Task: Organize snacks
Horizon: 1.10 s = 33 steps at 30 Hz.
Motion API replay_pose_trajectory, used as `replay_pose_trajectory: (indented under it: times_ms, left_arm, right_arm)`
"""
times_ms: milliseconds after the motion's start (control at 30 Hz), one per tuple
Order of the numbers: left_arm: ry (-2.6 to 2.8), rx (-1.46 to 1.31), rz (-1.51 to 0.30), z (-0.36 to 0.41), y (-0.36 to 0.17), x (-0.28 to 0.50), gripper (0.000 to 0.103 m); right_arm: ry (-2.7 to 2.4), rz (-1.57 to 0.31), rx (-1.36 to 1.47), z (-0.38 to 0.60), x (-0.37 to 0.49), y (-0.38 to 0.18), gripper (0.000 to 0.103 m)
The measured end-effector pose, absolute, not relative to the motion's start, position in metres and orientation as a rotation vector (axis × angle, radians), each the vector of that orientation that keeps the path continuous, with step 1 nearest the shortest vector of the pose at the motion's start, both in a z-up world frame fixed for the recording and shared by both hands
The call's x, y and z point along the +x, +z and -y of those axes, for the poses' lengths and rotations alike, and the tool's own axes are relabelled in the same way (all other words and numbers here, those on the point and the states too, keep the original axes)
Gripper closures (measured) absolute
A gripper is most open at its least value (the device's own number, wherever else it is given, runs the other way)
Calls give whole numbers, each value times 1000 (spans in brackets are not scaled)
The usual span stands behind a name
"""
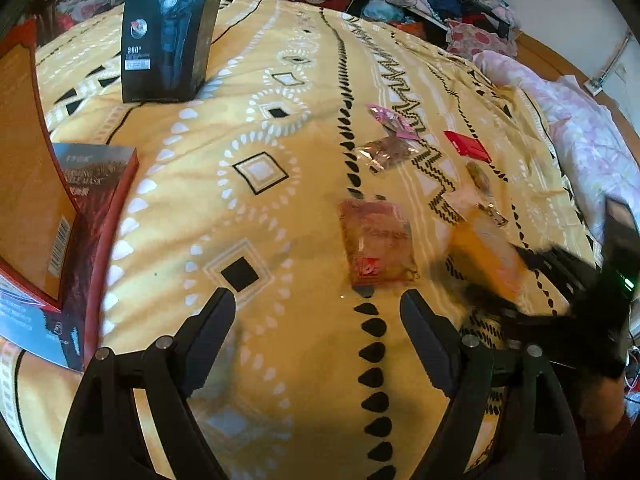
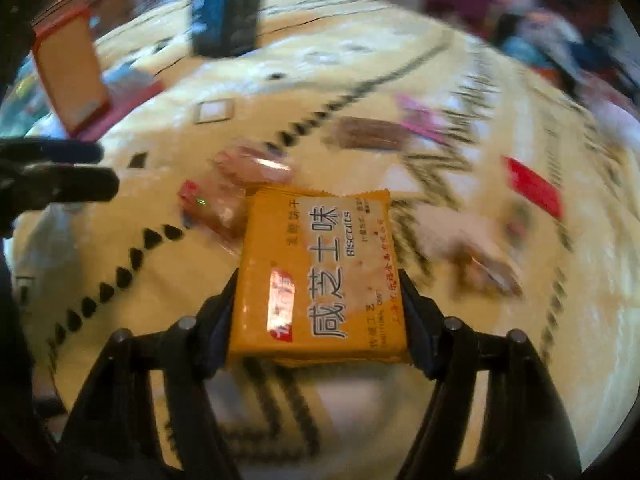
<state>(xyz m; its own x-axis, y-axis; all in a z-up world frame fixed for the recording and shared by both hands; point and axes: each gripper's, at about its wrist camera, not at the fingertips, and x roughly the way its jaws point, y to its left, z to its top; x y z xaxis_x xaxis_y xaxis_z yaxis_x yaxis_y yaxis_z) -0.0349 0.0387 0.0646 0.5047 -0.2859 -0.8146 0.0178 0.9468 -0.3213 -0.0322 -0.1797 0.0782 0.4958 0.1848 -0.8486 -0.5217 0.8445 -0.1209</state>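
Two grippers work over a bed (image 1: 280,200) with a yellow patterned cover. The right gripper (image 2: 320,304) is clamped on an orange biscuit packet (image 2: 320,272), held above the cover. The left gripper (image 1: 318,308) hangs with jaws apart and nothing between them, just short of a reddish snack packet (image 1: 378,244). Beyond that packet lie a brown snack (image 1: 384,154), a pink wrapper (image 1: 390,120) and a red packet (image 1: 468,146). A black shaver box (image 1: 168,28) stands far beyond it.

orange biscuit packet (image 2: 320,276) | flat, label up | clamped between fingers (image 2: 218,320) | other snacks blurred, seemingly scattered on bedspread
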Motion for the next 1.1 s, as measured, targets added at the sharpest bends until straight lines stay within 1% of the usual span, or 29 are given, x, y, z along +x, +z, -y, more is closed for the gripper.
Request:
replay_pose_trajectory:
  times_ms: [100, 267, 367, 400, 433, 567, 700, 833, 1100]
  left_arm:
    - [-209, -293, -1029, -31, 60, -27, 16]
    - [-266, -213, -1038, 5, 49, -2, 15]
    - [-249, -150, -1044, 26, 37, 16, 15]
    - [-236, -136, -1044, 30, 33, 21, 15]
    - [-219, -116, -1042, 36, 29, 26, 15]
    - [-162, -17, -1017, 50, 16, 32, 15]
    - [-143, 51, -976, 57, 11, 28, 15]
    - [-139, 63, -964, 56, 11, 27, 17]
    - [-143, 56, -965, 55, 11, 26, 16]
  right_arm:
    - [374, -1002, -193, 219, -44, 68, 32]
    - [308, -1023, -125, 237, -57, 47, 31]
    - [292, -1007, -104, 233, -56, 49, 27]
    - [292, -1006, -91, 233, -56, 48, 23]
    - [292, -1008, -81, 232, -55, 46, 22]
    - [289, -999, -62, 231, -53, 47, 22]
    - [277, -1003, -46, 239, -55, 46, 28]
    - [277, -1004, -40, 239, -55, 42, 28]
    - [259, -1014, -45, 236, -54, 41, 27]
